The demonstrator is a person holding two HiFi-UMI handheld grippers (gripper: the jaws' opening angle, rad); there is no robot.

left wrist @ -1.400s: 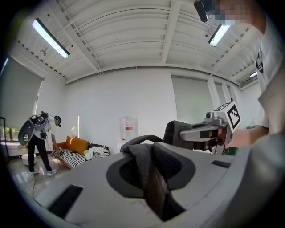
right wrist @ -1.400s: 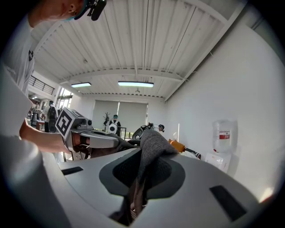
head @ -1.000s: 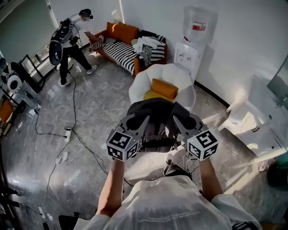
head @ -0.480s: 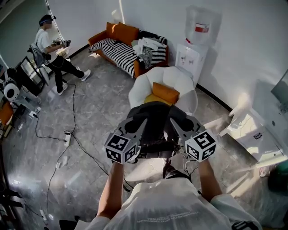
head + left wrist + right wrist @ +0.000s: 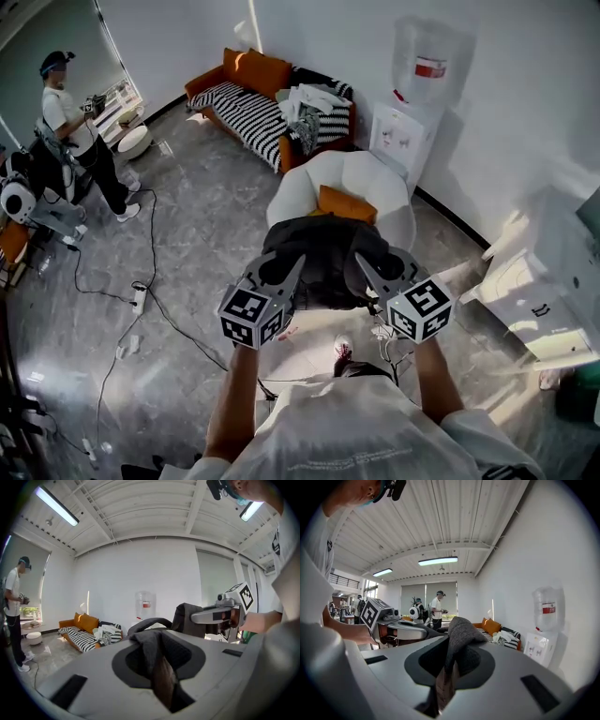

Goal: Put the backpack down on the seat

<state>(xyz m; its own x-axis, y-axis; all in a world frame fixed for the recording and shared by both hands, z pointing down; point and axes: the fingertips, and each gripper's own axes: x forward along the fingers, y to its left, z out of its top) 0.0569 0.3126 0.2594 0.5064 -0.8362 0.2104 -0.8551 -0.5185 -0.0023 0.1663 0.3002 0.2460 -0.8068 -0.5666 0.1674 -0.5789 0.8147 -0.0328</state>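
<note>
So, far left first: the other person in the white tee [image 5: 70, 117] is now seen further left than a second ago, over by the window. Nothing to do with the job though.

The left gripper [image 5: 281, 272] is clamped narrow on a fold of the black fabric backpack [image 5: 326, 253], and that grip hasn't been loosened at all over the last second. The backpack is held up in the air between both grippers.

Here's the actual change: the bag has been carried forward. The round white armchair [image 5: 352, 178] is now found right behind it, and the lower edge of the orange cushion [image 5: 345, 203] is covered by the bag in the head view.

The right gripper [image 5: 375, 272] is likewise pinched tight on a dark strap of the bag.

Best guess: the carry is nearly done. A bit more reach, a lowering onto the seat and then the release are what's left. No contact with the seat can be confirmed yet.
</note>
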